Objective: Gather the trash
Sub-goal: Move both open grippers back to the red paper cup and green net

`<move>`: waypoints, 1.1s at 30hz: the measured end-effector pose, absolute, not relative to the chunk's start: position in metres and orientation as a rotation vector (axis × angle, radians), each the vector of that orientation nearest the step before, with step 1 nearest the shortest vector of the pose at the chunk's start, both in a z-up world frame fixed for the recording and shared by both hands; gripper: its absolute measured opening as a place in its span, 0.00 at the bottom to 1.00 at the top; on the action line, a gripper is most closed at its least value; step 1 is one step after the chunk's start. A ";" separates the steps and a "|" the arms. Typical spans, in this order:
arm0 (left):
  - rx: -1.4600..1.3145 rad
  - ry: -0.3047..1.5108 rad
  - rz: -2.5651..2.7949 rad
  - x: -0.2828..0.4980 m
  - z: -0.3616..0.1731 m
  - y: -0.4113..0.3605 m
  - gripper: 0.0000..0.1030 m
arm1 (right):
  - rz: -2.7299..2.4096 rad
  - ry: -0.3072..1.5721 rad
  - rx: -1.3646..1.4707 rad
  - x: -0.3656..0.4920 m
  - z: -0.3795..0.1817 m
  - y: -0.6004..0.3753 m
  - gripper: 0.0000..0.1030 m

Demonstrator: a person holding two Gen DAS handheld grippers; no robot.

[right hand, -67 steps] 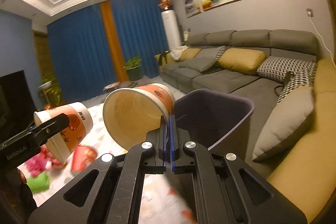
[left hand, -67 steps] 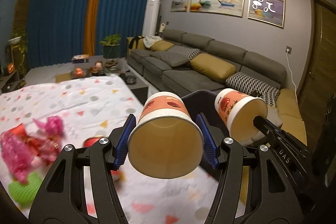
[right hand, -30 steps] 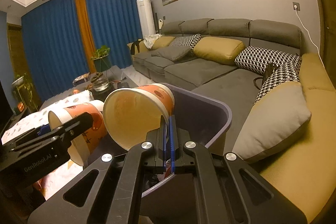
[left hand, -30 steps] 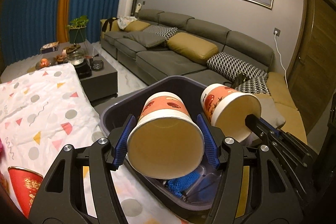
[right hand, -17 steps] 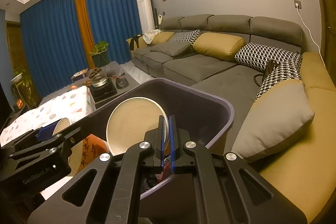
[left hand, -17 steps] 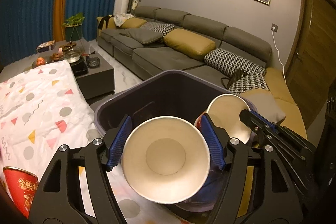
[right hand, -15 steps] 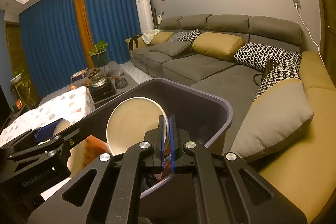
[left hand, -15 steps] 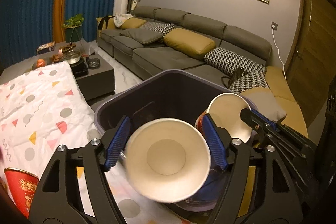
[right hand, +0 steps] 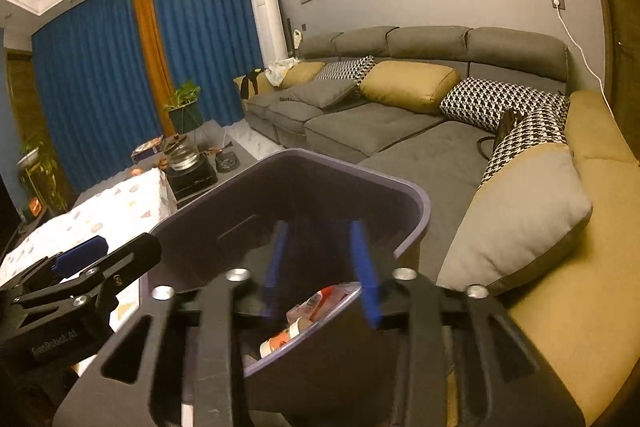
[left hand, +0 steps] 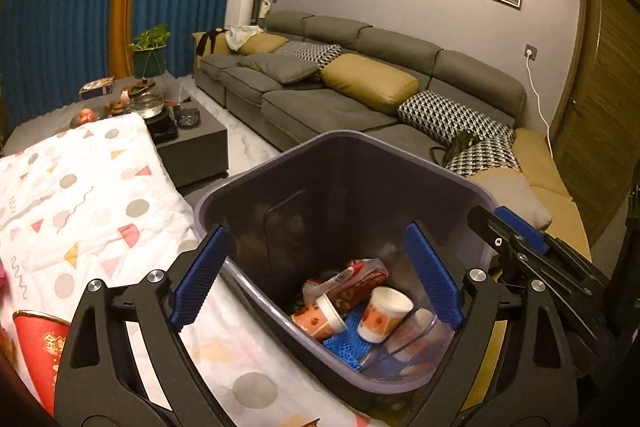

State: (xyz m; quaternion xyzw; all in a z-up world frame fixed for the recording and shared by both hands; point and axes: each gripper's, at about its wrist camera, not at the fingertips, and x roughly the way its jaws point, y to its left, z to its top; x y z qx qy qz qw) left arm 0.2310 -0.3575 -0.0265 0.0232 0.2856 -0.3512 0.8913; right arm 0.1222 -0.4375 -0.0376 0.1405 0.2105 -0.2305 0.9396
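1. Red paper cup (left hand: 38, 351) stands on the patterned tablecloth (left hand: 92, 203), far left.
2. The left gripper (left hand: 316, 279) hangs over the dark bin (left hand: 256, 183), jaws opening, nothing between them.
3. Two paper cups (left hand: 384, 313) lie inside with wrappers.
4. The right gripper (right hand: 320, 267) is opening too, empty.

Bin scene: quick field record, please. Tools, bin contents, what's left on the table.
left tool: opening, nothing between the jaws, over the bin
right tool: opening, nothing between the jaws, over the bin
bin contents: two paper cups, red wrapper, blue mesh
left on table: red cup on the tablecloth
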 end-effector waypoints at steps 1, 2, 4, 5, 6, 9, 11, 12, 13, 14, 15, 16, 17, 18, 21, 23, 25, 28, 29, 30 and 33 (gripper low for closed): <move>0.048 0.591 -0.723 0.231 -0.026 -0.355 0.87 | -0.472 0.428 0.285 0.121 -0.038 -0.437 0.41; 0.050 0.589 -0.713 0.230 -0.026 -0.353 0.87 | -0.473 0.427 0.283 0.119 -0.037 -0.437 0.42; 0.050 0.579 -0.698 0.227 -0.024 -0.348 0.87 | -0.476 0.421 0.279 0.116 -0.036 -0.435 0.48; 0.050 0.576 -0.689 0.226 -0.022 -0.345 0.88 | -0.478 0.416 0.274 0.114 -0.034 -0.432 0.50; 0.048 0.571 -0.680 0.224 -0.021 -0.342 0.89 | -0.480 0.412 0.267 0.112 -0.033 -0.430 0.54; 0.034 0.560 -0.652 0.219 -0.018 -0.329 0.90 | -0.490 0.395 0.241 0.103 -0.030 -0.421 0.65; 0.028 0.554 -0.629 0.214 -0.016 -0.319 0.90 | -0.487 0.387 0.232 0.099 -0.027 -0.416 0.68; 0.030 0.550 -0.620 0.210 -0.015 -0.314 0.90 | -0.487 0.385 0.227 0.096 -0.026 -0.412 0.70; 0.032 0.547 -0.611 0.208 -0.014 -0.311 0.90 | -0.486 0.383 0.225 0.093 -0.025 -0.410 0.71; 0.036 0.543 -0.598 0.204 -0.013 -0.307 0.90 | -0.483 0.381 0.224 0.090 -0.024 -0.408 0.71; 0.038 0.538 -0.590 0.201 -0.012 -0.304 0.90 | -0.479 0.376 0.221 0.086 -0.023 -0.404 0.73; 0.038 0.532 -0.582 0.196 -0.010 -0.298 0.90 | -0.478 0.375 0.218 0.084 -0.022 -0.400 0.75; 0.037 0.528 -0.576 0.192 -0.008 -0.293 0.90 | -0.478 0.373 0.215 0.081 -0.022 -0.398 0.75; 0.033 0.526 -0.572 0.188 -0.007 -0.287 0.90 | -0.476 0.367 0.211 0.077 -0.020 -0.393 0.76; 0.024 0.519 -0.562 0.176 -0.003 -0.274 0.90 | -0.472 0.356 0.202 0.067 -0.017 -0.382 0.78; 0.015 0.509 -0.547 0.166 0.000 -0.261 0.90 | -0.462 0.347 0.201 0.061 -0.013 -0.372 0.79; 0.005 0.501 -0.536 0.159 0.002 -0.249 0.90 | -0.456 0.338 0.200 0.056 -0.011 -0.365 0.80; -0.013 0.495 -0.510 0.149 0.002 -0.227 0.90 | -0.442 0.331 0.200 0.051 -0.009 -0.355 0.80; -0.019 0.493 -0.501 0.146 0.001 -0.219 0.90 | -0.438 0.329 0.200 0.050 -0.008 -0.352 0.80; -0.023 0.493 -0.493 0.142 0.001 -0.212 0.90 | -0.427 0.327 0.200 0.048 -0.008 -0.347 0.80; -0.041 0.490 -0.451 0.133 -0.001 -0.185 0.90 | -0.395 0.316 0.194 0.043 -0.008 -0.331 0.80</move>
